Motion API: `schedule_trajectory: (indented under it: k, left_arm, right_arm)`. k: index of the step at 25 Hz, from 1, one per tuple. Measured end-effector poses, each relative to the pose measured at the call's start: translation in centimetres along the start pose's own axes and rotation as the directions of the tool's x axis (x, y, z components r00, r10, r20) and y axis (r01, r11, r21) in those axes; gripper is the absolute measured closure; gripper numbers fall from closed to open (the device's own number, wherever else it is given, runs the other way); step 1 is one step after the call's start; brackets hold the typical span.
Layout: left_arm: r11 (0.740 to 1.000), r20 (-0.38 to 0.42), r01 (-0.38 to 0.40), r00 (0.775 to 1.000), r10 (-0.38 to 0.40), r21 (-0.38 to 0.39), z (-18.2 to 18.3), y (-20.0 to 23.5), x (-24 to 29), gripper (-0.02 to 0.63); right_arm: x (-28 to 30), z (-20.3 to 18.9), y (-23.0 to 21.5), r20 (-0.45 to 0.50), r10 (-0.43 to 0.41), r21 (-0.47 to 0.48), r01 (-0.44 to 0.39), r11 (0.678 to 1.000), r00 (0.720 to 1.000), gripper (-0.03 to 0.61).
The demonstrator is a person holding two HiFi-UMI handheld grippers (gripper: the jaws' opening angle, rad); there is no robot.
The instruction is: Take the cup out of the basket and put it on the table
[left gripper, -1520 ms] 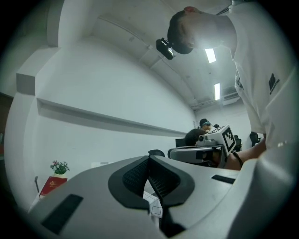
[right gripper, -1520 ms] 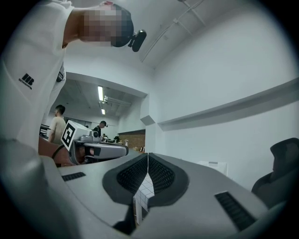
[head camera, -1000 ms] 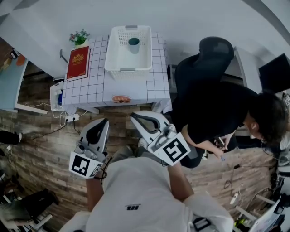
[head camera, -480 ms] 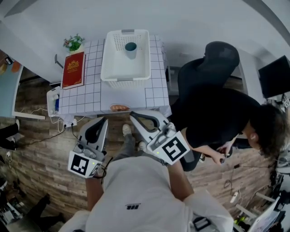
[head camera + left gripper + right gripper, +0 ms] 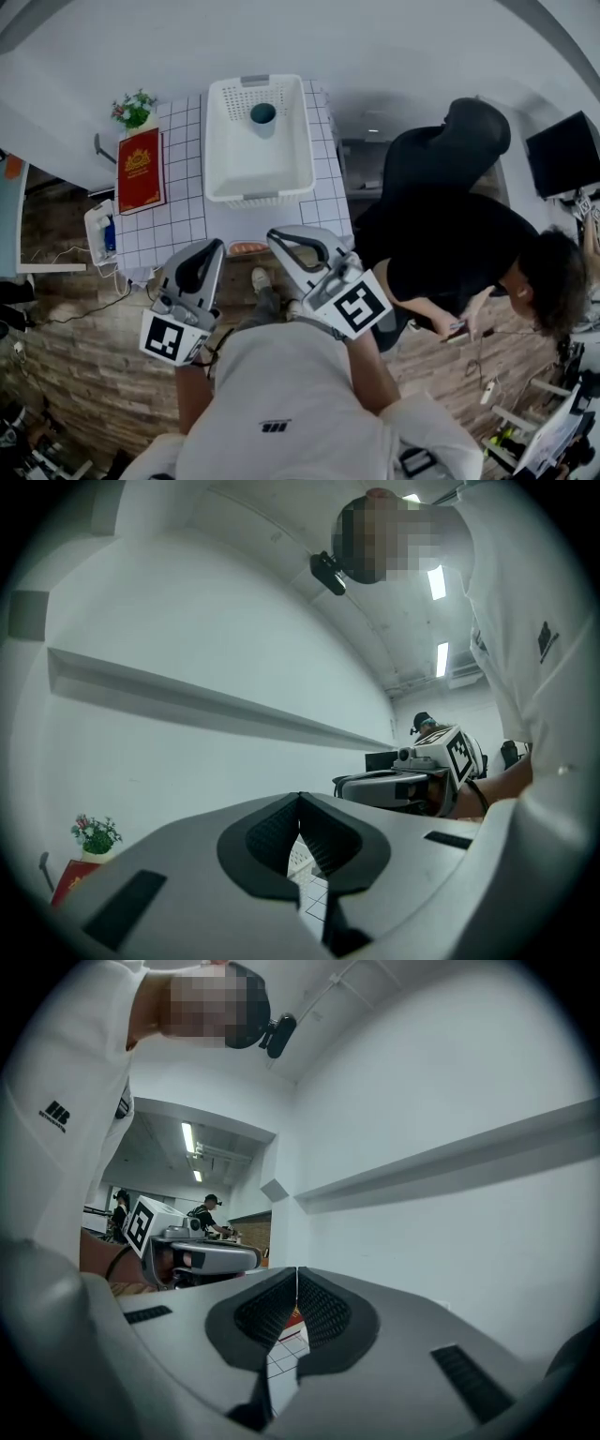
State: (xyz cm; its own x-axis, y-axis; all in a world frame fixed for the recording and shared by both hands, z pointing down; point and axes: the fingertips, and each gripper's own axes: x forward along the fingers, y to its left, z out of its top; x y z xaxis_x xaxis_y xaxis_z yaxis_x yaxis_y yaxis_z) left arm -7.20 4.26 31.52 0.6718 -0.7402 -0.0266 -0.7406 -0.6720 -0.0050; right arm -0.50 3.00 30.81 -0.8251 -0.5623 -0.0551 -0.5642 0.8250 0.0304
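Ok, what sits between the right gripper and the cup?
In the head view, only a strip of checked table and the basket's near wall separate the right gripper from the cup.

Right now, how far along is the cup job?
Nothing looks done: the cup stands inside the basket on the table. In hand: nothing yet; left tongs and right tongs are shut, empty, short of the basket. Left: reach in, grip the cup, lift it out, set it down.

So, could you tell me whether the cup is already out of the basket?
No, the cup stands inside the white basket.
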Motion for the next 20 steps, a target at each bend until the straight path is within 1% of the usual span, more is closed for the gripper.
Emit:
schedule_trajectory:
  k: [5, 10, 15, 20]
  left_arm:
    - [0.999, 0.016, 0.039, 0.999, -0.038, -0.006, 0.0, 3.4, 1.4, 0.603]
    - [0.997, 0.014, 0.079, 0.997, -0.078, -0.018, -0.3, 5.8, 2.4, 0.604]
    - [0.994, 0.007, 0.099, 0.995, -0.099, -0.049, -0.9, 7.4, 4.0, 0.603]
    - [0.993, -0.009, 0.103, 0.995, -0.103, -0.053, -1.6, 8.7, 6.4, 0.603]
  right_arm:
    - [3.0, -0.5, -1.4, -0.02, -0.022, 0.012, 0.023, 1.0, 1.0, 0.566]
    - [5.1, -0.7, -2.3, -0.04, -0.05, -0.004, 0.05, 0.999, 0.998, 0.566]
    - [6.1, -1.0, -3.9, -0.054, -0.076, -0.006, 0.076, 0.997, 0.996, 0.566]
    - [7.4, -1.3, -6.4, -0.05, -0.067, 0.001, 0.067, 0.998, 0.997, 0.566]
